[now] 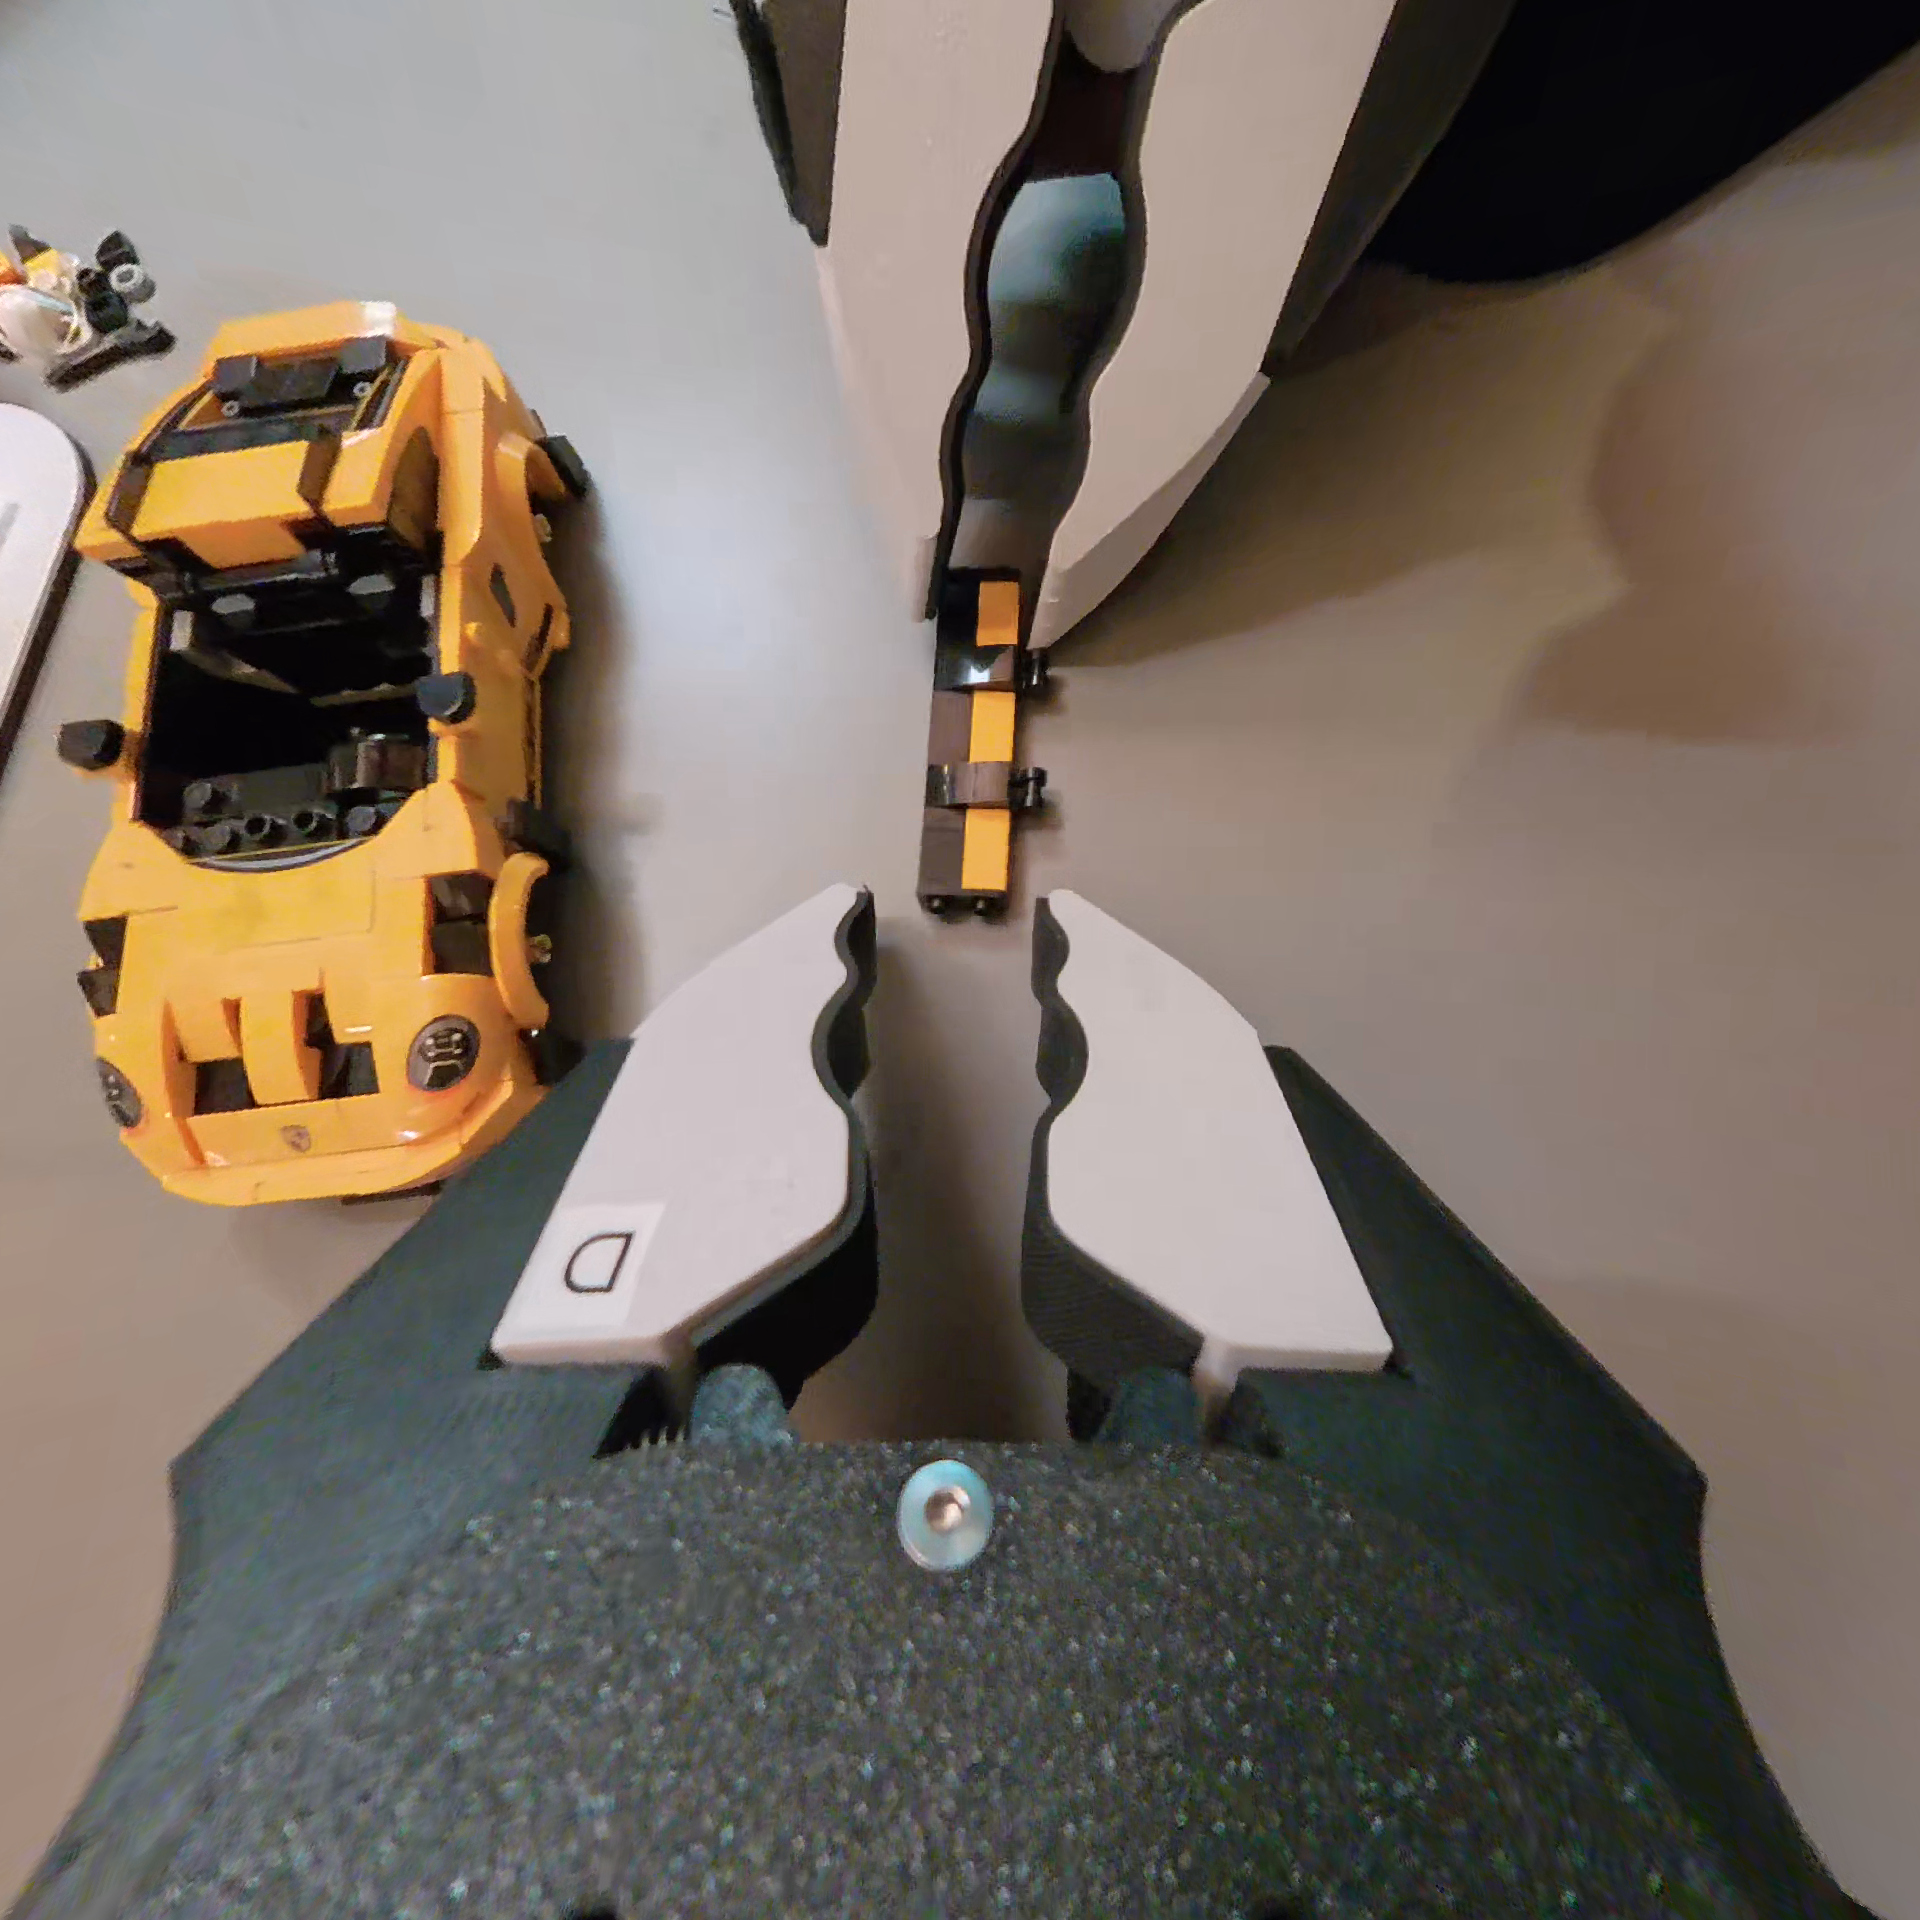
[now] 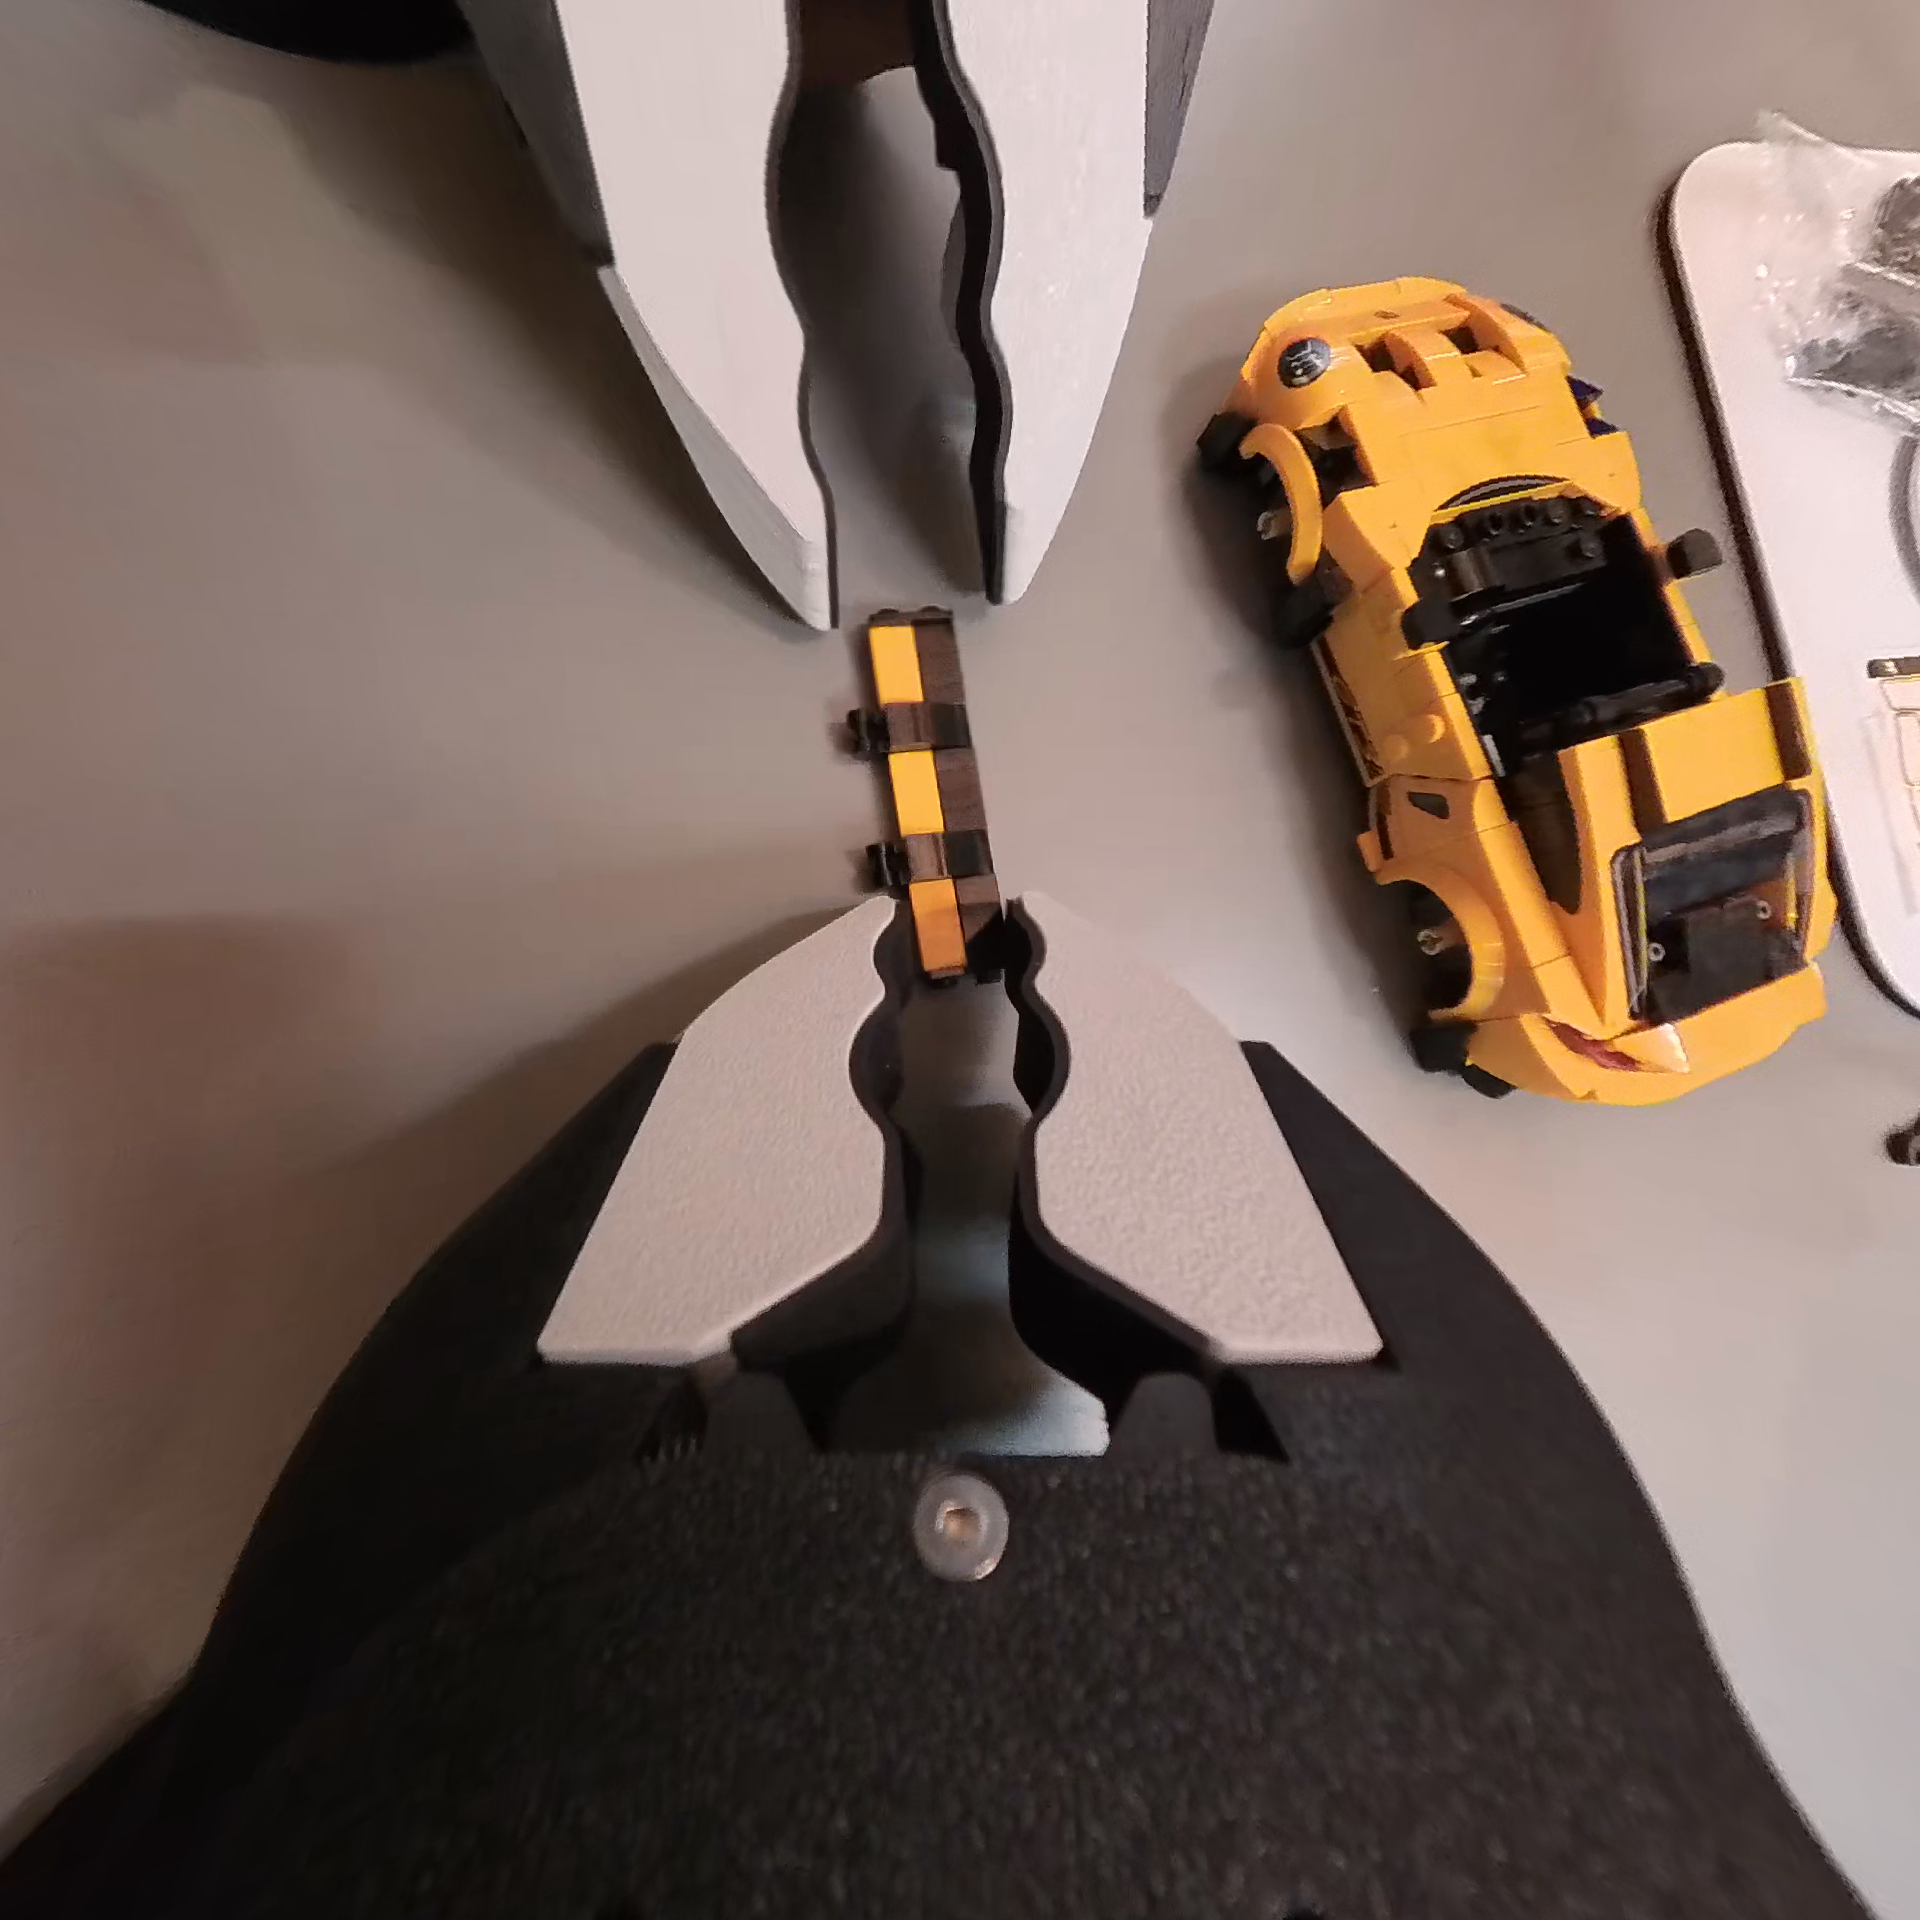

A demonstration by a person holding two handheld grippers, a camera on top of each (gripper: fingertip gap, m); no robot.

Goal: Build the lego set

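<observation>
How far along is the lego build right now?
Done: the yellow car body looks mostly built, but its cabin is open with no roof. In hand: the right gripper pinches one end of a black-and-yellow strip lying along the table; the left gripper is open just short of its other end. Left: fitting that strip and the loose parts beyond the car.

White tray (image 2: 1725,582) running off the right edge; bagged parts (image 2: 1860,301) on it blurring, cut off.
</observation>
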